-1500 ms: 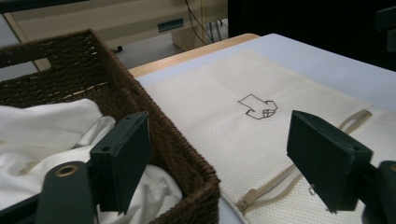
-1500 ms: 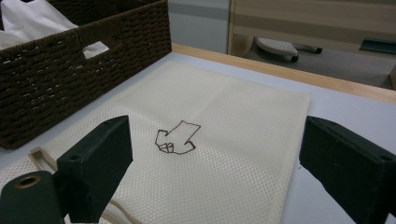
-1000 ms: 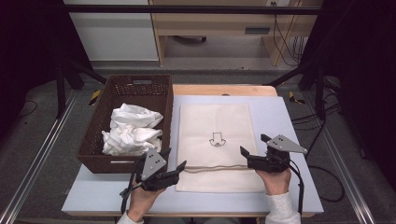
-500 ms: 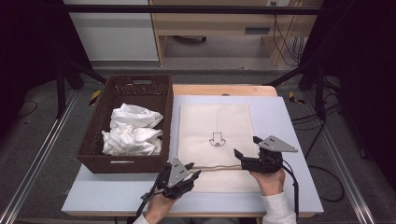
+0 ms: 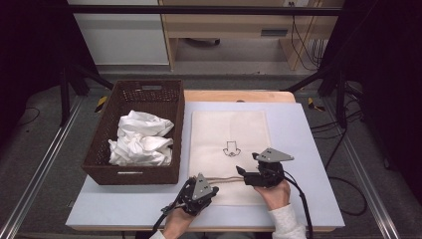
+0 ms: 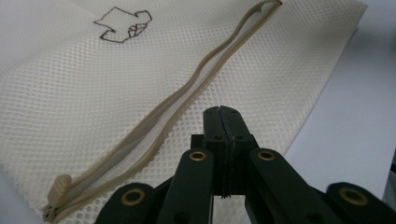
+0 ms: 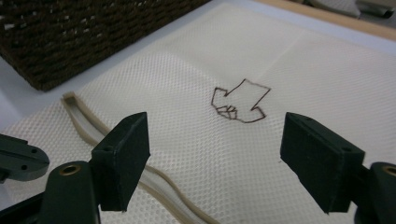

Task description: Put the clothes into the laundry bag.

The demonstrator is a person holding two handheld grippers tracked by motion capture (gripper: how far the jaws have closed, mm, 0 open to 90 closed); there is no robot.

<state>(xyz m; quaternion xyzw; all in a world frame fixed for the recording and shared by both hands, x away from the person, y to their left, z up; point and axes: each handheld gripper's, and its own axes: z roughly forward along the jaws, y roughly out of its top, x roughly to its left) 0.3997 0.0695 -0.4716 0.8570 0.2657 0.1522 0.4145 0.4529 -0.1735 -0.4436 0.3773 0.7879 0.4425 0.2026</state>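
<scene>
I see a cream mesh laundry bag [image 5: 230, 154] lying flat on the pale table, just right of the brown wicker basket and apart from it. It's rectangular, long side running near to far, with a small dark outline drawing [image 5: 230, 148] printed about mid-panel. A tan zipper [image 6: 187, 98] runs left to right across its near end in a wavy line; its two tapes gape slightly, and the pull tab [image 6: 58, 187] sits at one end.

Both grippers are black; the left gripper [image 5: 205, 187] and right gripper [image 5: 245, 173] each carry a grey three-cornered plate; brass-coloured rivets stud the linkages; black cables trail toward the near edge; a white sleeve [image 5: 286, 221] covers the right forearm.
</scene>
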